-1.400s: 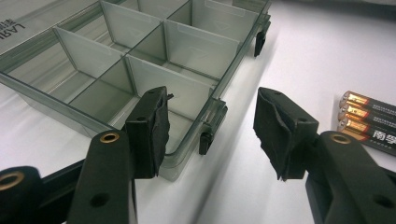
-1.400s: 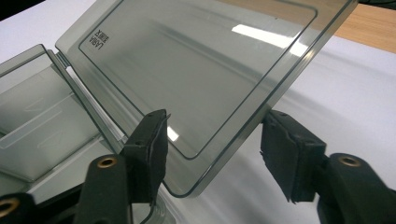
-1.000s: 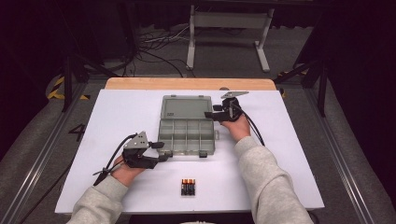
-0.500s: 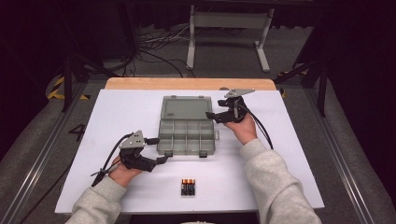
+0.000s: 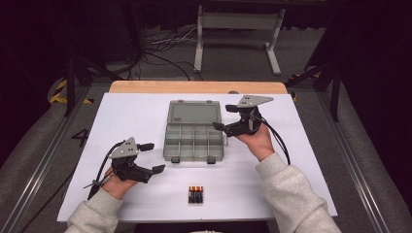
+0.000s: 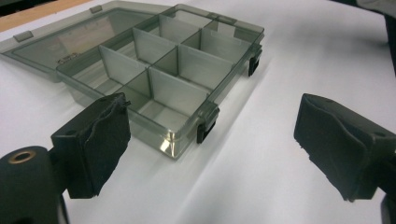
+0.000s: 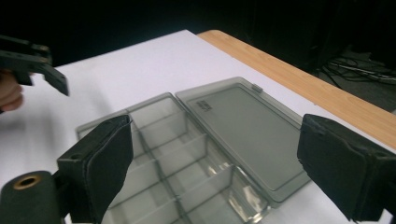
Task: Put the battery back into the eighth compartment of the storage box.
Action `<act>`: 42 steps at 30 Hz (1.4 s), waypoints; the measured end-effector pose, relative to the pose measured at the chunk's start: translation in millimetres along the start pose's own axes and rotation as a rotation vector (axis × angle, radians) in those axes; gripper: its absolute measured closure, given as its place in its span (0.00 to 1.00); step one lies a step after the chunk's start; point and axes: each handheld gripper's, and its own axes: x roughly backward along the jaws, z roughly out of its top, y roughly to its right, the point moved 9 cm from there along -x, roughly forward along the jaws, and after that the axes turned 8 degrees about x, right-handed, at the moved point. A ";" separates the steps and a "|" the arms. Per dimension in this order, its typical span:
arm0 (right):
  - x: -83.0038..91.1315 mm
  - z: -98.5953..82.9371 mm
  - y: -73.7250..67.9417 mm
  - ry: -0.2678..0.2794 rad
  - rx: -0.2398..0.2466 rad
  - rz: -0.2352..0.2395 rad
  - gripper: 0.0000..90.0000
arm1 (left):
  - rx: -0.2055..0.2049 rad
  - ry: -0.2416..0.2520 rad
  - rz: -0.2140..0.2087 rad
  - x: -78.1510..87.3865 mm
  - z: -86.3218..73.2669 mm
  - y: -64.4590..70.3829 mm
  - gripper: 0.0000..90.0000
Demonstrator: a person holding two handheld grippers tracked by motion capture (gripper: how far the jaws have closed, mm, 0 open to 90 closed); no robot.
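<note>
A clear grey compartment box lies mid-table with its lid folded flat behind it and its cells empty. My left gripper rests open on the white table, just left of the box's front left corner. In the left gripper view the box lies ahead, and nothing is between the jaws of my left gripper. My right gripper hovers open at the box's right edge, by the hinge. The right gripper view shows the lid and cells beyond my empty right gripper.
A small pack of batteries lies near the front edge, in front of the box. The white table top has a wooden strip along its far edge. Cables and a stand sit on the floor beyond.
My left gripper has slid a little left, away from the box's front corner. My right gripper has shifted slightly right and up from the box's right edge. Both stayed open.
</note>
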 end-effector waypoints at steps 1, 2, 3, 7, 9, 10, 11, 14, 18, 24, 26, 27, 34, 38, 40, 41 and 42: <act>1.6 1.1 -2.1 0.007 -0.001 0.004 0.12 | -0.001 -0.002 0.003 1.2 -1.2 -0.4 0.12; 3.6 2.4 -4.7 0.013 -0.001 0.008 0.12 | 0.003 -0.003 0.010 2.6 -2.3 -1.2 0.11; 5.6 3.5 -7.5 0.016 0.002 0.014 0.12 | 0.007 -0.004 0.013 4.3 -3.5 -1.8 0.11; 12.8 7.1 -17.1 0.033 0.014 0.022 0.11 | 0.022 0.008 0.022 11.1 -6.1 -4.2 0.09; 15.7 8.4 -23.3 0.039 0.020 0.035 0.11 | 0.021 0.013 0.025 13.0 -6.1 -4.6 0.08; 16.9 8.8 -26.3 0.041 0.026 0.039 0.11 | 0.028 0.016 0.023 14.6 -6.5 -4.0 0.08; 16.9 8.8 -26.3 0.041 0.026 0.039 0.11 | 0.024 0.021 0.027 15.8 -6.4 -4.5 0.08; 19.2 9.4 -33.9 0.039 0.036 0.050 0.10 | 0.023 0.028 0.034 19.0 -7.7 -5.4 0.07; 21.4 9.1 -43.1 0.027 0.072 0.057 0.10 | 0.025 0.035 0.035 22.7 -9.1 -5.3 0.07; 23.7 8.9 -50.5 0.006 0.097 0.064 0.09 | 0.031 0.064 0.037 27.9 -7.1 -6.6 0.07; 24.7 10.7 -55.7 -0.017 0.125 0.077 0.08 | 0.030 0.080 0.037 29.2 -5.6 -6.7 0.06; 24.7 10.7 -55.7 -0.017 0.125 0.077 0.08 | 0.030 0.087 0.035 29.4 -5.1 -6.3 0.06; 25.3 9.9 -69.2 -0.112 0.195 0.122 0.08 | 0.028 0.118 0.030 31.3 -2.5 -4.8 0.06; 24.8 7.8 -78.4 -0.161 0.226 0.151 0.07 | 0.027 0.126 0.030 32.5 -2.0 -5.3 0.06; 24.3 6.3 -81.6 -0.182 0.244 0.160 0.07 | 0.028 0.130 0.027 32.7 -1.7 -5.1 0.06; 23.8 4.9 -83.9 -0.199 0.251 0.166 0.06 | 0.028 0.133 0.030 32.8 -1.6 -5.3 0.06; 23.4 3.7 -85.5 -0.213 0.257 0.169 0.06 | 0.027 0.133 0.030 33.0 -1.5 -5.3 0.06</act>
